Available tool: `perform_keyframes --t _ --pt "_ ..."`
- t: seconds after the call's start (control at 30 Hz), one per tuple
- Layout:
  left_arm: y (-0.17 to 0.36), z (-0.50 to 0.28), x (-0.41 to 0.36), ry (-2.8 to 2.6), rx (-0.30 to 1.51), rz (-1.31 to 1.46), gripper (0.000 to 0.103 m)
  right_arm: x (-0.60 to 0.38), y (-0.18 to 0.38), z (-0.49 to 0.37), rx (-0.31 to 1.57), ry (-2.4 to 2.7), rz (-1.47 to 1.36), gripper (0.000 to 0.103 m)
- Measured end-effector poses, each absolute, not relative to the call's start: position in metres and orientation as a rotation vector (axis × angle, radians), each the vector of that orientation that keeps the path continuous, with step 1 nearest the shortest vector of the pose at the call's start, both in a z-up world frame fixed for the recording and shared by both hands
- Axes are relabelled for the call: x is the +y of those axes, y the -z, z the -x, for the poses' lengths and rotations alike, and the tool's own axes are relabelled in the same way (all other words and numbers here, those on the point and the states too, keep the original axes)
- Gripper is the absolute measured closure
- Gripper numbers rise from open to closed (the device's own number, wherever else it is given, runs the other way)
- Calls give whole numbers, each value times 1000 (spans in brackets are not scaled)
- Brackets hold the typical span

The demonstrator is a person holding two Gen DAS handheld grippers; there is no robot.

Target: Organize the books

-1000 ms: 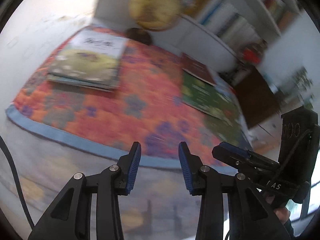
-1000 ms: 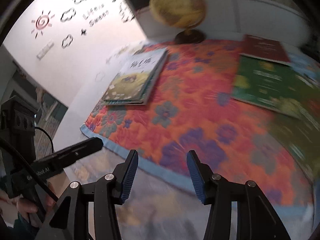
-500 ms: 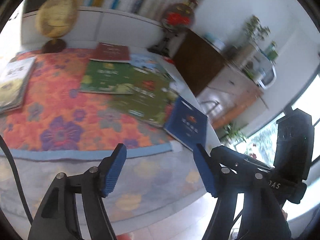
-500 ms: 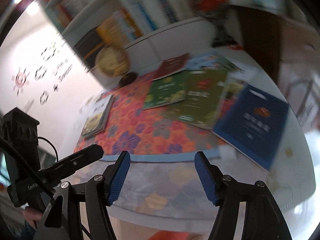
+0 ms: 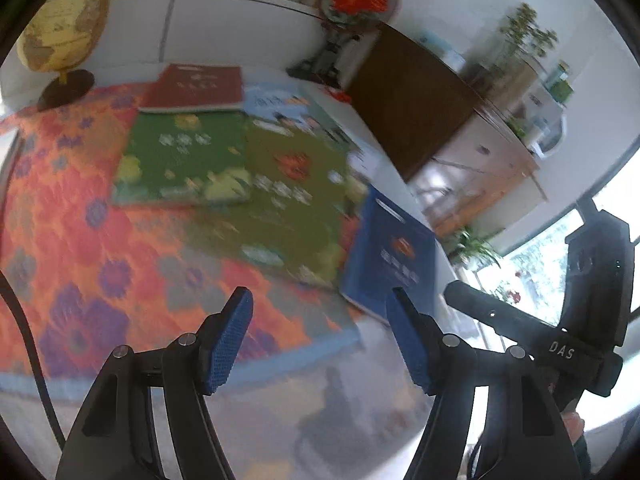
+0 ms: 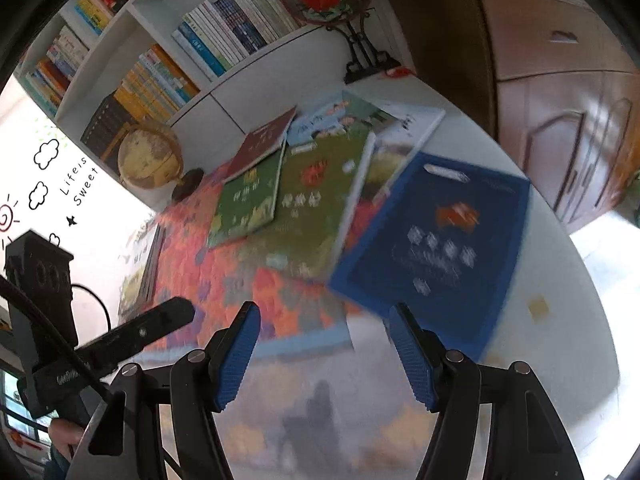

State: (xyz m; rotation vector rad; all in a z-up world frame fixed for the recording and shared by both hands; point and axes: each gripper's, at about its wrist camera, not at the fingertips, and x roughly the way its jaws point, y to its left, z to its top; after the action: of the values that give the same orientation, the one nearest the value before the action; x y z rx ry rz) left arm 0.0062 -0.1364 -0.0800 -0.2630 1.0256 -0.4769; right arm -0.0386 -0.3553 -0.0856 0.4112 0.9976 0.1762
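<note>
Hovering over the near edge of the table, both grippers point down and forward with their jaws parted and nothing between them — the left gripper [image 5: 320,340] and the right gripper [image 6: 324,354] are each released and empty. Just beyond their fingertips lies the near, blue-bordered edge of the floral mat [image 5: 80,248], and the closest of the scattered books is the blue book [image 6: 436,256]. It rests flat, part on the mat's right end and part on the bare white table [image 6: 560,320], and it is skewed, with one corner turned toward the grippers and its long axis running from near left to far right.

In the right wrist view the book sits ahead and a little right of the open jaws, its near edge close to the right fingertip; in the left wrist view it lies further off to the right. The right gripper looks the nearer and better lined up — my judgement is that it should take the near edge.

Farther back overlap the olive-green book [image 6: 312,208], the bright green book [image 6: 248,204] and the dark red book [image 6: 264,140], with the globe [image 6: 148,160] and bookshelf [image 6: 168,60] beyond.
</note>
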Motion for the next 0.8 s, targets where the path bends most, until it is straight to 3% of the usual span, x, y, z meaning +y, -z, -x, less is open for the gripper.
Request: perform_keyframes --t 0.33,0.63,0.73,0.8 --pt "93 -126 -63 314 1017 308 36 -298 106 -89 1055 -258 -291 38" --pt "129 -248 -18 257 1023 363 36 -249 114 -209 988 -270 -162 38" --pt "139 -273 -14 259 1014 364 36 -241 127 -242 995 -283 -175 54" --pt "150 -291 -13 257 1029 365 36 -233 135 -260 1012 -290 -163 58"
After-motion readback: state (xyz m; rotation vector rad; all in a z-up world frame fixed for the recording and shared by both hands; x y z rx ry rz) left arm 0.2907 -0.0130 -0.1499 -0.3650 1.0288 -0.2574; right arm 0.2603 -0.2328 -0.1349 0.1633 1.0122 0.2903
